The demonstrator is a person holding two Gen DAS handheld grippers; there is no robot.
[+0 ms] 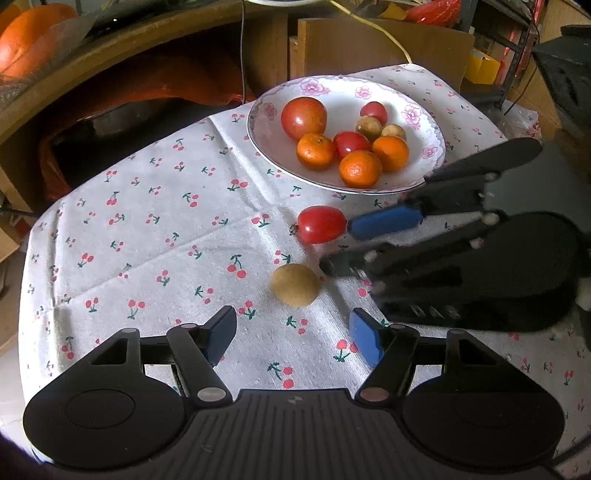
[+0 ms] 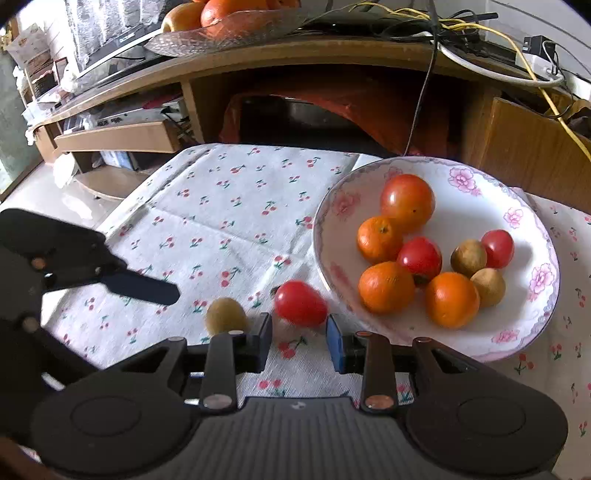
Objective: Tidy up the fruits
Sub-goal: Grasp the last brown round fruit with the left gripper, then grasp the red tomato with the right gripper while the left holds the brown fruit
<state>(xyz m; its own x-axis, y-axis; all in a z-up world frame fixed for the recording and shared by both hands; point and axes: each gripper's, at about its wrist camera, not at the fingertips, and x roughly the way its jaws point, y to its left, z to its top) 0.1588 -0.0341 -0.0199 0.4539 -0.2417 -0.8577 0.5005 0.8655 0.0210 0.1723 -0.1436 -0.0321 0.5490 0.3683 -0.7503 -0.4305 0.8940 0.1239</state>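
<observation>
Two fruits lie loose on the cherry-print cloth [image 1: 147, 221] that covers the bench: one small red tomato [image 1: 321, 224] and one brown-green round fruit [image 1: 294, 285], close together and just in front of the flowered plate [image 1: 258, 129]. The plate holds eight: one large tomato [image 1: 303, 117], two small red tomatoes, three oranges [image 1: 360, 168] and two brown round fruits.

The left tool [image 1: 293, 338] points steeply down at the cloth, its blue pads spread wide with nothing between them; the brown-green fruit sits just beyond its tips. The right tool [image 2: 299, 341] also tilts downward, its pads partly apart. In its own view the loose tomato lies just ahead of the gap, slightly blurred, with a strip of cloth showing between it and the pads, so nothing is gripped. Seen from the left wrist, the right tool reaches in from the right, and one blue pad looks to meet the tomato's side; whether it truly touches I cannot tell.

The right wrist view alone shows a glass dish of large oranges [image 2: 221, 22] on a wooden shelf behind the bench, a tangle of cables and a yellow cord. The left wrist view shows an upright wooden board [image 1: 384, 44] behind the plate.
</observation>
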